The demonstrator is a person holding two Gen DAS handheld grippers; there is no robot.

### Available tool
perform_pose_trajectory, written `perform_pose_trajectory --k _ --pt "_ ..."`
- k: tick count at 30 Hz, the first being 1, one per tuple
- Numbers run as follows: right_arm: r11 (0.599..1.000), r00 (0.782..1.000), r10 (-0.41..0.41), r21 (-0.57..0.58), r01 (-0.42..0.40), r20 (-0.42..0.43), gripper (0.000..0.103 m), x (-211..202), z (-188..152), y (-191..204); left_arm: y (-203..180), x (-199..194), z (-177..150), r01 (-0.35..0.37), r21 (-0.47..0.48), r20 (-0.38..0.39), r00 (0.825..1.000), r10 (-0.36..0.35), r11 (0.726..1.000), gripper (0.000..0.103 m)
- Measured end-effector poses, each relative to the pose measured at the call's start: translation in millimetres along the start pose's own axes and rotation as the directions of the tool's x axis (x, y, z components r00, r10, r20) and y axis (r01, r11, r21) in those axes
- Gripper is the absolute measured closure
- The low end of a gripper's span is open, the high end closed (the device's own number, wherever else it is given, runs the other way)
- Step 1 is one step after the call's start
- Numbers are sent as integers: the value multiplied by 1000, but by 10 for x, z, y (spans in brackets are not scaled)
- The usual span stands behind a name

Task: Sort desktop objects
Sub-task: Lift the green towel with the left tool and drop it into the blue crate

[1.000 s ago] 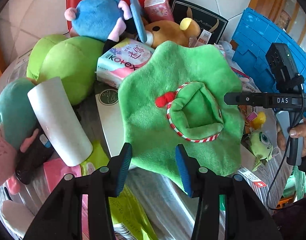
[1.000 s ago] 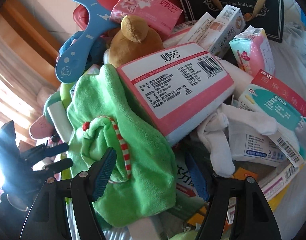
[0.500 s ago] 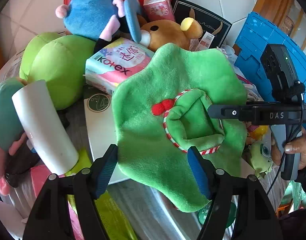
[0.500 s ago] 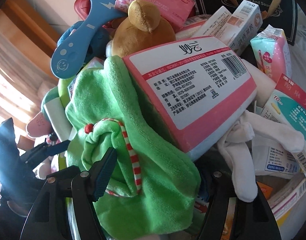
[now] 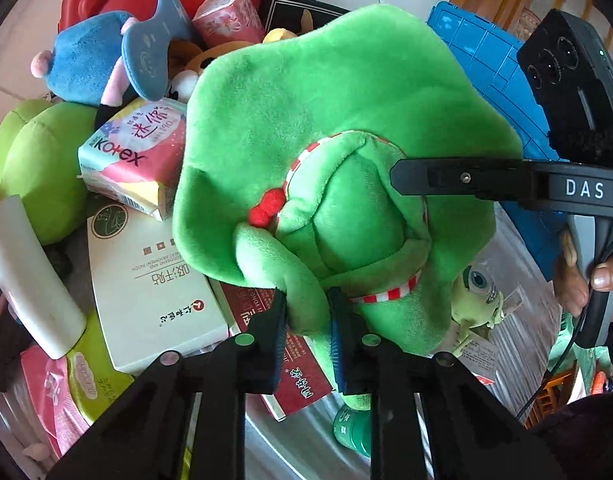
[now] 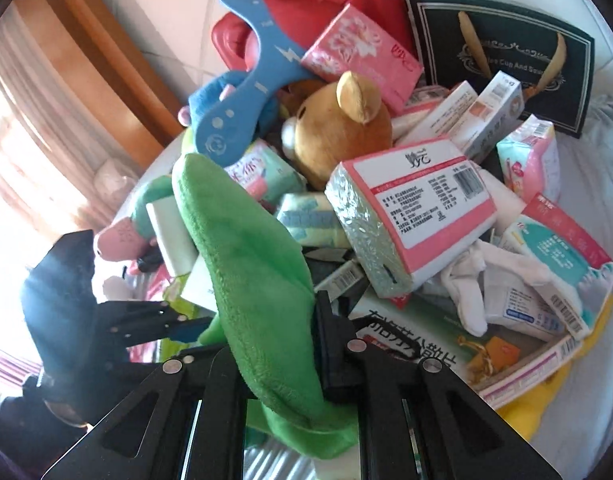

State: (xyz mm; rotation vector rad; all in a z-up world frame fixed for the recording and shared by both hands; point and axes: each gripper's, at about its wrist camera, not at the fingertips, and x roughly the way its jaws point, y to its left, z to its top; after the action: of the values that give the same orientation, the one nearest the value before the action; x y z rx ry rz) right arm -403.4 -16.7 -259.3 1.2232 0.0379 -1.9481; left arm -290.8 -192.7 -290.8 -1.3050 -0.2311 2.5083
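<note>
Pinching the green plush hat [image 5: 346, 112] from both sides: left gripper [image 5: 306, 316] having just been closing on its near brim, right gripper [image 6: 274, 344] likewise on the far edge. Holding it above a white box [image 5: 154, 280], red box [image 5: 290, 376] and brown bear [image 6: 338, 128].

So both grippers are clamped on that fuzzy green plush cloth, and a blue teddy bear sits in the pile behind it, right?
Nearly. Both grippers do clamp the fuzzy green plush cloth, but the teddy bear is brown, not blue, as the right wrist view shows.

Red booklet [image 5: 282, 360] half under green plush [image 5: 338, 120]
</note>
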Motion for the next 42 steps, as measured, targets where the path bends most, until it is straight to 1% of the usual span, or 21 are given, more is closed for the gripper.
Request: perform_pose_trajectory --k 2,5,9,12,15,18,19,21,23,26,28,29,31,34,36,37,38,39,40,41,42 --pt "1000 1000 -2 -1 2 29 91 -131 -28 -1 -53 -91 48 -5 27 22 1000 5 1000 85" --pt "1000 996 -17 -5 17 82 91 -301 -19 151 -140 -245 173 -13 65 57 998 10 998 85" --pt "999 982 -53 9 52 180 91 -722 50 219 -330 -510 459 -17 139 114 994 1 990 85" --pt "994 957 -108 32 103 268 91 -1113 51 240 -583 -675 767 -30 227 165 986 -8 973 85" --pt "982 918 -186 53 179 350 91 -1541 8 243 -907 -822 1061 -24 310 215 976 -45 951 85" --pt "959 860 -277 76 272 428 91 -1982 -34 297 -1261 -923 1344 -1 395 257 960 -109 919 85" --pt "950 838 -307 87 301 451 91 -2137 -61 307 -1532 -901 1437 3 423 270 954 -129 906 85" --pt "929 791 -359 109 354 496 91 -2456 -115 312 -1885 -918 1602 19 477 297 937 -182 879 85" --pt "905 735 -408 136 402 541 91 -2812 -189 293 -2199 -999 1700 28 520 321 919 -226 854 85" --pt "881 651 -455 202 427 608 91 -3389 -306 166 -2747 -1152 1892 44 578 358 883 -303 815 85" --pt "864 599 -488 250 438 635 91 -3755 -378 32 -3131 -1183 2022 52 615 368 863 -345 787 85" --pt "857 579 -501 274 436 643 91 -3933 -413 -62 -3324 -1176 2083 55 630 370 856 -362 774 85" --pt "843 552 -526 314 436 647 91 -4229 -482 -260 -3682 -1125 2193 64 652 368 844 -389 756 85" --pt "804 502 -582 359 474 640 90 -4614 -533 -567 -4185 -970 2351 73 666 360 840 -406 743 85" --pt "767 466 -627 395 505 624 87 -4809 -528 -800 -4491 -802 2509 74 667 348 850 -397 742 84" --pt "742 450 -658 416 526 604 86 -4899 -506 -924 -4631 -720 2586 61 659 353 855 -380 750 72" --pt "705 420 -696 445 552 582 74 -4976 -482 -1057 -4756 -650 2654 39 648 365 861 -355 761 62" --pt "665 394 -734 471 580 553 61 -5054 -477 -1182 -4837 -591 2715 21 637 378 863 -335 771 39" --pt "630 377 -766 487 606 521 23 -5112 -499 -1294 -4901 -568 2759 7 619 398 859 -322 786 25" --pt "600 357 -789 497 627 500 7 -5158 -502 -1396 -4933 -584 2775 1 597 420 852 -313 802 24" --pt "588 341 -796 502 635 500 8 -5210 -547 -1450 -4951 -596 2805 2 578 434 846 -309 816 24"
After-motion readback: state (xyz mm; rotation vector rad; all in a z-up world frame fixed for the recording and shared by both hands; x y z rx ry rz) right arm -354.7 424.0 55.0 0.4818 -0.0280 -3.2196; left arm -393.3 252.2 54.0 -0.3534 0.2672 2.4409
